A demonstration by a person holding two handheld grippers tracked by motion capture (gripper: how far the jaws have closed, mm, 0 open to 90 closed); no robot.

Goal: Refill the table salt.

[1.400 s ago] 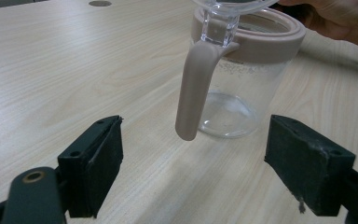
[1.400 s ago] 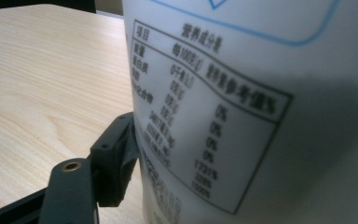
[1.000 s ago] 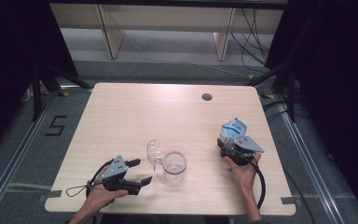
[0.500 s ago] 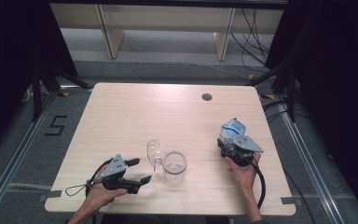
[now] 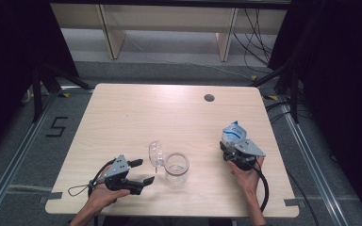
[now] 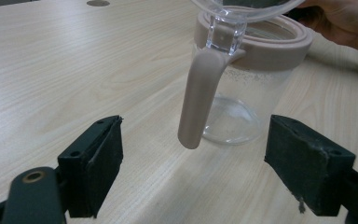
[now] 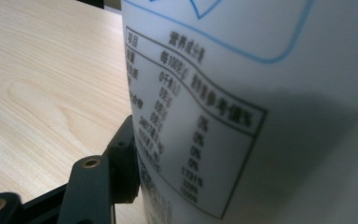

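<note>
High view: the wooden surface (image 5: 122,113) is seen, a clear jar (image 5: 176,168) stood near its front edge, lid flipped up. At right a white pouch (image 5: 233,133) is clamped by the right tongs (image 5: 231,146), jaws just narrowed. Left tongs (image 5: 141,172) are spread wide, empty, beside the jar.

- We see the jar (image 5: 176,168) standing on the table (image 5: 122,117), near its front edge, at about 6 o'clock from the table's middle.
- Its hinged lid (image 5: 156,153) stands open at the jar's 10 o'clock.
- The left gripper (image 5: 139,172) lies at the jar's 9 o'clock, just beside it, jaws pointing toward 3 o'clock.
- The pouch (image 5: 233,133) sits at the jar's 2 o'clock, well apart.
- The right gripper (image 5: 231,149) is at the pouch's 6 o'clock, touching it.
- The round hole (image 5: 209,98) lies at the pouch's 11 o'clock, near the far edge.
</note>
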